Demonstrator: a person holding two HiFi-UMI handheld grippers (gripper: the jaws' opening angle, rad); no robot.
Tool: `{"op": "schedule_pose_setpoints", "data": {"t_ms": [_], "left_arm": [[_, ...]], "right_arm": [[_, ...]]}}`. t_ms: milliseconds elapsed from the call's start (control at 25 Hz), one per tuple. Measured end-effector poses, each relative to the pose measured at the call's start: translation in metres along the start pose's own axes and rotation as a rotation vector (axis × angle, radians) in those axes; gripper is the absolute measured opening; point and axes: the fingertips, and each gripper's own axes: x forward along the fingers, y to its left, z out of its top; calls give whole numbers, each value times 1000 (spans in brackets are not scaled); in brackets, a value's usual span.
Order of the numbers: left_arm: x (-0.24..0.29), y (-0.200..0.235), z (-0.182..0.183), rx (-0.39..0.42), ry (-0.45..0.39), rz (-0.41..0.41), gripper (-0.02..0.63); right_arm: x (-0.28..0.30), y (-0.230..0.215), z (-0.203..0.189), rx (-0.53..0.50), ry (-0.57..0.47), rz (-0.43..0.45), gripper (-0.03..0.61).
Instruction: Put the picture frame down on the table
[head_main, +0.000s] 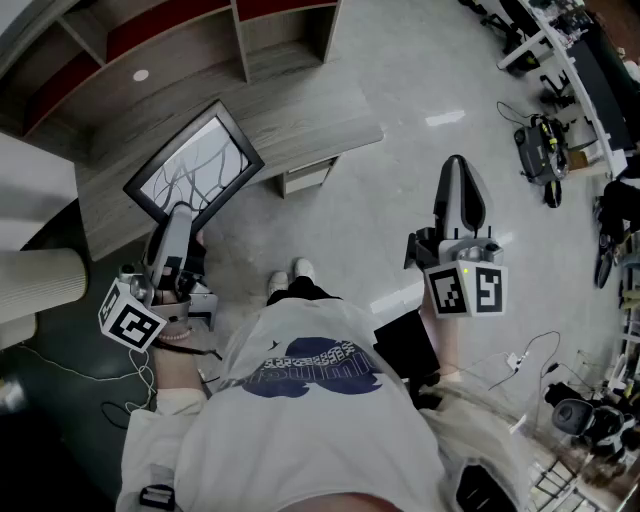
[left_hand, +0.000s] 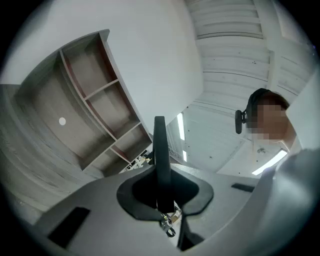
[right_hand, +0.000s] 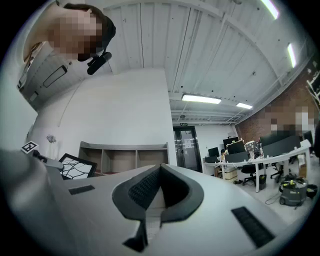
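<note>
The picture frame (head_main: 195, 165) is black with a white picture of bare branches. It hangs tilted over the front edge of the grey wooden table (head_main: 310, 125). My left gripper (head_main: 176, 218) is shut on the frame's lower edge. In the left gripper view the frame (left_hand: 160, 145) shows edge-on as a dark upright bar pinched between the jaws of the left gripper (left_hand: 161, 186). My right gripper (head_main: 457, 172) is shut and holds nothing, out over the floor to the right. The right gripper view has the right gripper (right_hand: 161, 172) closed and the frame (right_hand: 75, 166) far left.
A wooden shelf unit (head_main: 190, 35) stands behind the table. A white cylinder (head_main: 40, 285) sits at the left edge. Cables and equipment (head_main: 545, 150) lie on the floor to the right, with office desks (right_hand: 250, 162) beyond. The person's shoes (head_main: 290, 275) are on the floor below the table edge.
</note>
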Motion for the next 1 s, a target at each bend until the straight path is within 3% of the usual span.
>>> {"op": "schedule_pose_setpoints", "data": {"t_ms": [560,680,800,920,960,1000], "left_arm": [[1,0,1,-2,9,8,44],[1,0,1,-6,18,10,44],[1,3,1,-13,60,-12,44],[8,0,0,-41,124,-74,44],[12,-3,-3,-47,149,-98,44],[18,-7,-9,-51,176,-123,44]], "right_arm": [[6,7,-2,-38,22,15,-3],[7,9,-4,2,31,47,-3],[13,13,-10,146,53,146,-3],[26,22,-25,278,133,305,10],[31,27,-31,300,173,379,114],[35,34,-39,315,217,460,171]]}}
